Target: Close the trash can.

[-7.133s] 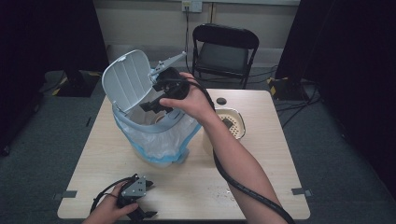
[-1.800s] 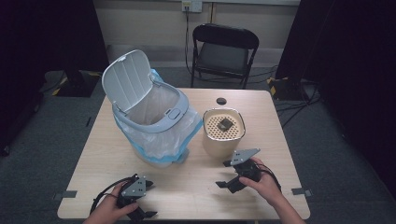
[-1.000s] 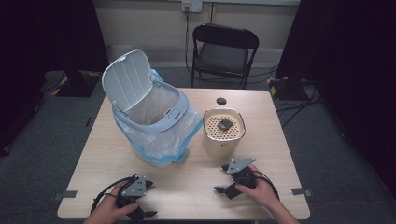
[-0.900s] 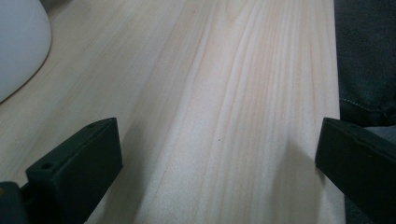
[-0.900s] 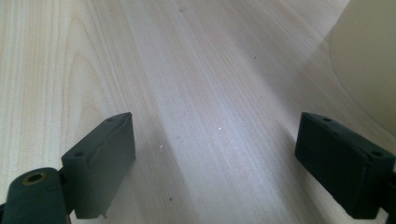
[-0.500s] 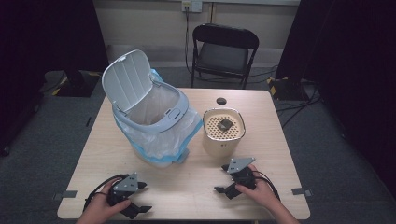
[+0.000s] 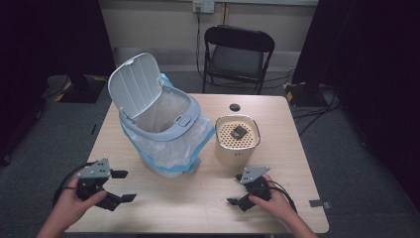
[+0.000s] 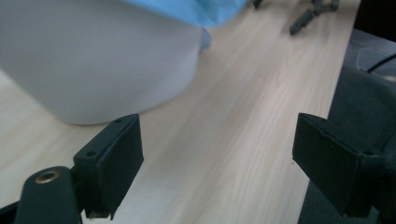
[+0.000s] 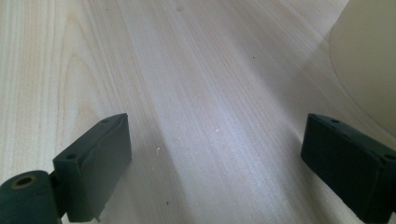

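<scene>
A white pedal bin with its lid up and a blue bag over its rim stands at the table's left middle. A beige tub with a perforated top is to its right. My left gripper is held above the table's front left, open; its jaws have just been closing a little with nothing between them. In the left gripper view my left gripper faces the bin's white base. My right gripper rests at the front right, open; its jaws have just been opening over bare wood.
A small black disc lies near the table's far edge. A black folding chair stands behind the table. In the right gripper view the beige tub is close on the right of my right gripper.
My left hand has lifted its gripper off the table's front edge and brought it up and forward. The right gripper has stayed in place, its jaws a little wider.
</scene>
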`<action>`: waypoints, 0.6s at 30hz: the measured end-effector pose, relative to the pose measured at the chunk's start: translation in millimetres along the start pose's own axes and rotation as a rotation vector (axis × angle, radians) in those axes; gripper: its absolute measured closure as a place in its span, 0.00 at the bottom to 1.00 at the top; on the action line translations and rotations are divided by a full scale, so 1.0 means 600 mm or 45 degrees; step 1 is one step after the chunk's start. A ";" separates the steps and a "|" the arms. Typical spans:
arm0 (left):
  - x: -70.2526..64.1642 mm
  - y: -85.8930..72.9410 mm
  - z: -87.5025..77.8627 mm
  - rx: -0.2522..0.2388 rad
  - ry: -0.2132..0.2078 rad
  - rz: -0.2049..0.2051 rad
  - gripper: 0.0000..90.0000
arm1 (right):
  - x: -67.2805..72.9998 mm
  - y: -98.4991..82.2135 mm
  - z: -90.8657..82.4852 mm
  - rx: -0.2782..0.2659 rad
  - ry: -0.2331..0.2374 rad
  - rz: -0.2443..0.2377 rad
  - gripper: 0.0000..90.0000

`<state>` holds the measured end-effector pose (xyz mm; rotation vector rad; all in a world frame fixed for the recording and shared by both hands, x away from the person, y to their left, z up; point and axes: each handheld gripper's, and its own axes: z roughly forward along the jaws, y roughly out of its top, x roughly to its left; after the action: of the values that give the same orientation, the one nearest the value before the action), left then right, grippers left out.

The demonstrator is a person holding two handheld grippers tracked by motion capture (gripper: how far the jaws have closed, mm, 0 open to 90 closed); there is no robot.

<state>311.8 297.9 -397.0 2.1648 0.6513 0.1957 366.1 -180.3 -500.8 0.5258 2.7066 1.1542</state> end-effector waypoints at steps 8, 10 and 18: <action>0.031 0.048 -0.048 -0.046 0.051 -0.049 0.17 | 0.000 0.000 0.000 0.000 -0.002 0.000 0.09; 0.039 0.070 -0.059 -0.034 0.069 -0.049 0.18 | 0.000 0.000 0.000 0.000 -0.002 0.000 0.09; 0.057 0.135 -0.082 -0.037 0.057 -0.034 0.18 | 0.000 0.000 0.000 -0.001 -0.006 0.000 0.09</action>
<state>354.8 308.3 -306.5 2.1277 0.6985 0.2389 366.1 -180.1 -500.9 0.5277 2.7021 1.1519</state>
